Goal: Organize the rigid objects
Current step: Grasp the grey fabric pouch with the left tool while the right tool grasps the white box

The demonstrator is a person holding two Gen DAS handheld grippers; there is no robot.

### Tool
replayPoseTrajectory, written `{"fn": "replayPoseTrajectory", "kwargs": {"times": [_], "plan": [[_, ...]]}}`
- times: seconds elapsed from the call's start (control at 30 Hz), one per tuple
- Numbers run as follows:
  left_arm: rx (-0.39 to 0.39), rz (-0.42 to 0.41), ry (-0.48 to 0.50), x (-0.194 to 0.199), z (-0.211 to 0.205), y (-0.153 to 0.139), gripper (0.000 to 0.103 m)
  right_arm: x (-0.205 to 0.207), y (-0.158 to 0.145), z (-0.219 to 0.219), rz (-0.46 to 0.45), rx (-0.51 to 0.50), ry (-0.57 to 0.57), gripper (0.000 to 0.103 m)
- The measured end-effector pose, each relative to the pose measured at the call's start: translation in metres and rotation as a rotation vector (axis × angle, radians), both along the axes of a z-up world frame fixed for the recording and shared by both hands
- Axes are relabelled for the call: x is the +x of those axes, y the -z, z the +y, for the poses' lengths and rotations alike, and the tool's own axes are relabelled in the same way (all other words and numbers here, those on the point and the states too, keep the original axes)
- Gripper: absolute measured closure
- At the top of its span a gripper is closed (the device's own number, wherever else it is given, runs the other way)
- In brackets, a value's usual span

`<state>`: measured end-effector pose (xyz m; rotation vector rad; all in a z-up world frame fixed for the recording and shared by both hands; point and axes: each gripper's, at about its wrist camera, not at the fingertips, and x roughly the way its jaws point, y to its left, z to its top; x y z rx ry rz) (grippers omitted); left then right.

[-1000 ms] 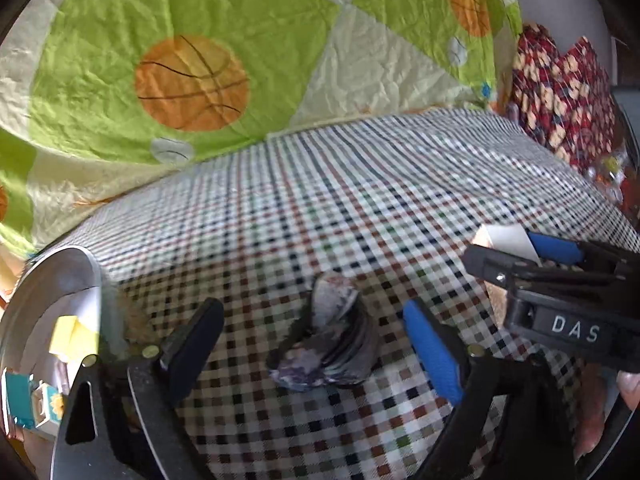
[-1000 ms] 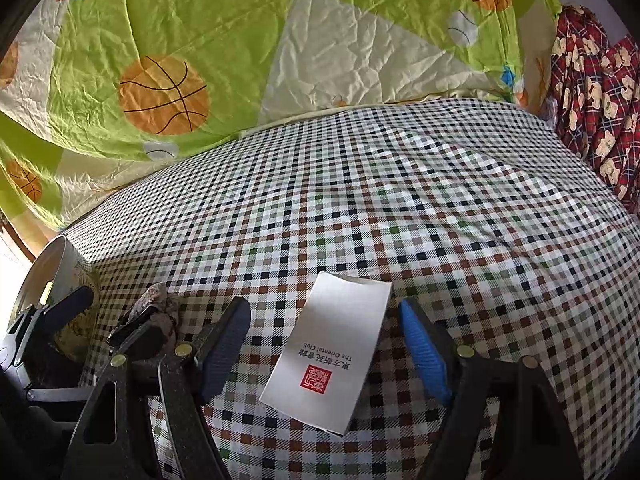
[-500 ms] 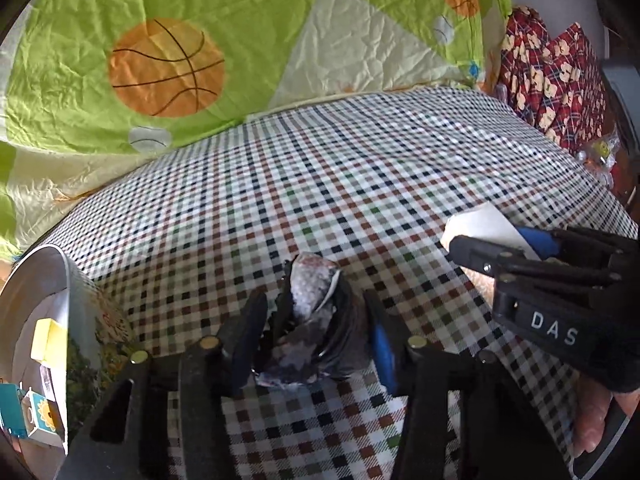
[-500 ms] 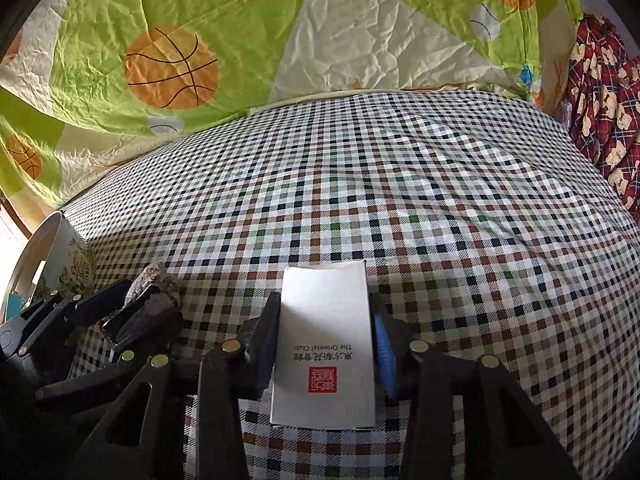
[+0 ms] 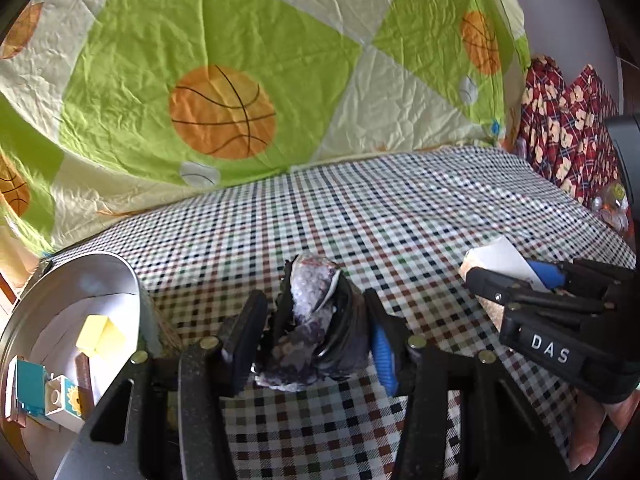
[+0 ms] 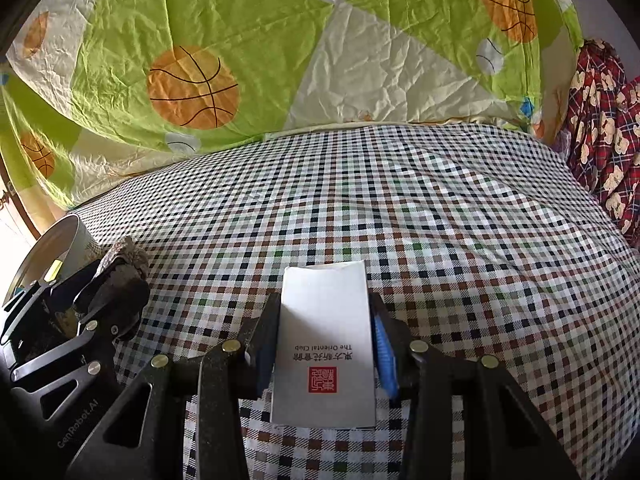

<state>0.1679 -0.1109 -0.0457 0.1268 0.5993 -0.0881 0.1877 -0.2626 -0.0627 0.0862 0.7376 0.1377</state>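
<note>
Now clamped: left hand-held gripper [image 5: 316, 336] on dark crumpled object [image 5: 312, 320] beside round tin [image 5: 120, 276]; right hand-held gripper [image 6: 324, 344] on white card [image 6: 326, 344], over checked bed [image 6: 440, 220]

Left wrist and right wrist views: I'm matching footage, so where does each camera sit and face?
Left wrist: on the left gripper, looking along its fingers at the dark rock; right gripper alongside.
Right wrist: on the right gripper, looking at the white box.
Shared: checkered cloth, round tin, basketball quilt.
</note>
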Motion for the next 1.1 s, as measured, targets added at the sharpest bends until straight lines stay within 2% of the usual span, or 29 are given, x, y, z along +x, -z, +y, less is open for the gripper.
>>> {"fn": "replayPoseTrajectory", "kwargs": {"times": [0.23, 0.57, 1.1], "plan": [[-0.043, -0.077, -0.048, -0.012, 0.011, -0.009, 0.054, -0.015, -0.011, 0.001, -0.095, -0.007, -0.001, 0.059], [-0.059, -0.195, -0.085, -0.034, 0.018, -0.018, 0.054, -0.034, -0.025, 0.001, -0.219, -0.011, 0.025, 0.059], [-0.09, -0.243, -0.113, -0.051, 0.029, -0.022, 0.054, -0.064, -0.038, 0.0, -0.384, -0.013, 0.067, 0.059]]}}
